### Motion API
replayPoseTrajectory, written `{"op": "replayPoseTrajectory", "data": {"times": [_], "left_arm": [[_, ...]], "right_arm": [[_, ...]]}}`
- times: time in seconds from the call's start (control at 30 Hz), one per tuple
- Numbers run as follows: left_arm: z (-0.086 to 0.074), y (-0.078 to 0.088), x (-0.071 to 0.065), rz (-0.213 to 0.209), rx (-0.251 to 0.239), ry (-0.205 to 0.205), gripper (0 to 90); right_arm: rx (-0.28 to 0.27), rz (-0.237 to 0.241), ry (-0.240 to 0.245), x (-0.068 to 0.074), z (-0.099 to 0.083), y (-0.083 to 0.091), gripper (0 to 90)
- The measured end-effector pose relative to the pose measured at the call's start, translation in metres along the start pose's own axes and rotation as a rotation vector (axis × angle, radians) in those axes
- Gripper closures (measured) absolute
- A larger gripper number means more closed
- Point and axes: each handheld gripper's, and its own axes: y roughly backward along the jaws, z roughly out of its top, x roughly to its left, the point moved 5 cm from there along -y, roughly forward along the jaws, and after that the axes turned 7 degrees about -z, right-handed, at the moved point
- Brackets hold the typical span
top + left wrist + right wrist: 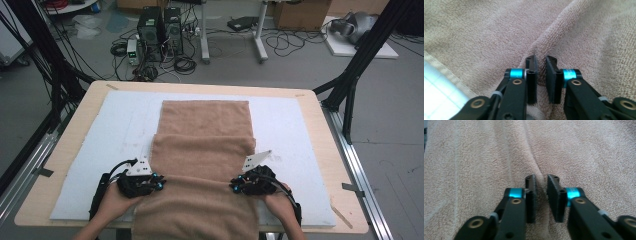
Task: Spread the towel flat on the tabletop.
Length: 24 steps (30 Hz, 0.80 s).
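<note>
A tan terry towel [205,150] lies lengthwise down the middle of a white mat [120,125], folded into overlapping layers, and its near end hangs over the table's front edge. My left gripper [159,184] sits at the towel's left edge with the jaws pointing inward. In the left gripper view its jaws [541,61] are nearly together, pinching a raised ridge of towel [554,30]. At the towel's right edge, my right gripper [234,186] mirrors it. In the right gripper view its jaws [541,180] clamp a crease of the cloth [534,152].
The wooden table [70,142] carries the mat, with bare mat on both sides of the towel. Black frame struts [350,85] stand at the table's far corners. Computers [160,30], cables and boxes sit on the floor beyond.
</note>
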Motion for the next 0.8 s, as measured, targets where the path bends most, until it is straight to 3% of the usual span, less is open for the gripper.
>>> {"op": "replayPoseTrajectory", "data": {"times": [0.13,0.3,0.37,0.43,0.5,0.63,0.8], "left_arm": [[-0.001,0.009,-0.009,-0.020,-0.011,-0.009,84.7],[-0.003,0.035,-0.041,-0.068,-0.043,-0.056,84.9],[-0.003,0.045,-0.052,-0.079,-0.058,-0.074,83.3],[0.002,0.053,-0.054,-0.073,-0.077,-0.077,72.7],[0.010,0.054,-0.049,-0.062,-0.099,-0.066,66.2],[0.021,0.041,-0.024,-0.019,-0.116,-0.036,60.9],[0.016,0.012,0.011,0.086,-0.042,0.018,59.5]], "right_arm": [[0.009,0.015,0.031,0.011,-0.001,0.006,84.3],[-0.008,0.048,0.064,0.035,-0.003,0.021,83.7],[-0.022,0.067,0.078,0.045,-0.003,0.030,76.0],[-0.066,0.056,0.076,0.047,0.000,0.040,70.0],[-0.092,0.021,0.065,0.041,0.004,0.047,65.1],[-0.064,-0.073,0.033,0.018,0.008,0.042,60.1],[0.001,-0.140,-0.013,-0.013,0.007,0.019,54.6]]}}
